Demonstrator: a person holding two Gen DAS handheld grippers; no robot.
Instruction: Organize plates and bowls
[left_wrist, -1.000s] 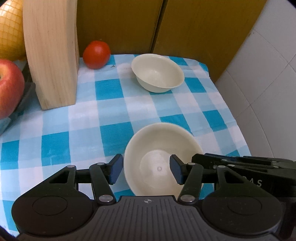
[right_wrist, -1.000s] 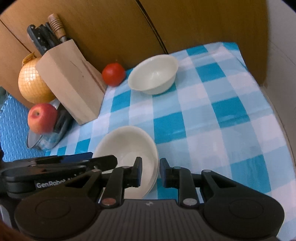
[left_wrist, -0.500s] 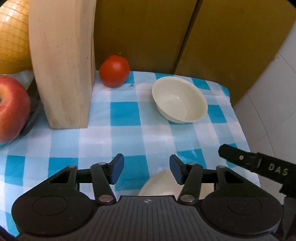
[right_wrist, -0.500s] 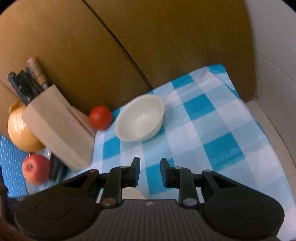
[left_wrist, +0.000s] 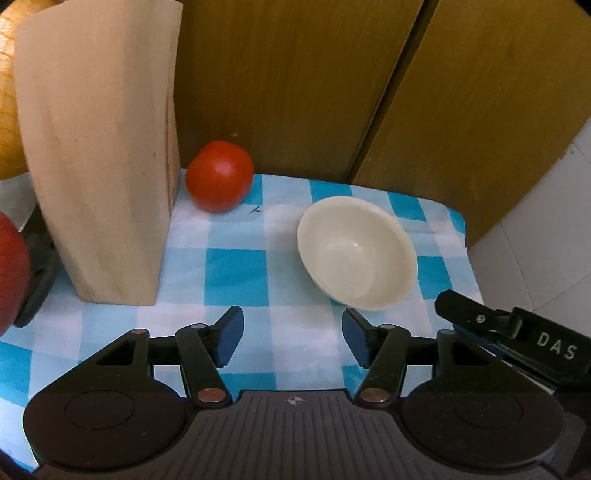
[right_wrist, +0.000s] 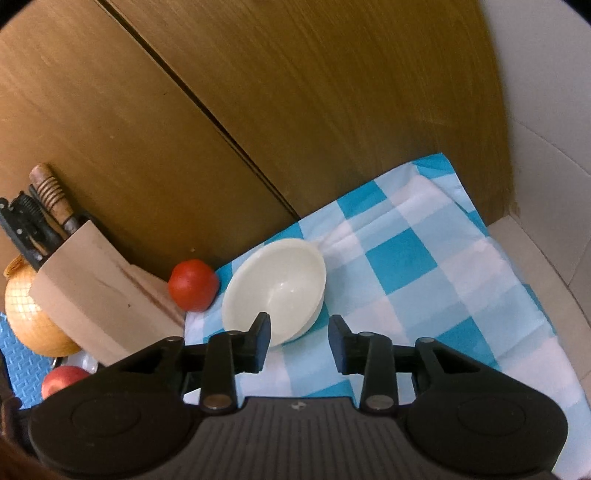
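I have both claws empty with jaws spread; the cream bowl (right_wrist: 275, 286) sits upright on the checked cloth (right_wrist: 424, 280) beside the tomato (right_wrist: 192, 284). It lies just ahead-left of my right claw (right_wrist: 299, 341), nearer than my left claw (left_wrist: 291, 338).

A single cream-white bowl (left_wrist: 357, 254) sits upright and empty on the blue-and-white checked tablecloth (left_wrist: 236, 273), close to the cloth's far edge and toward its far right corner. Its round rim is plain and its glossy inside catches a small glint of light.
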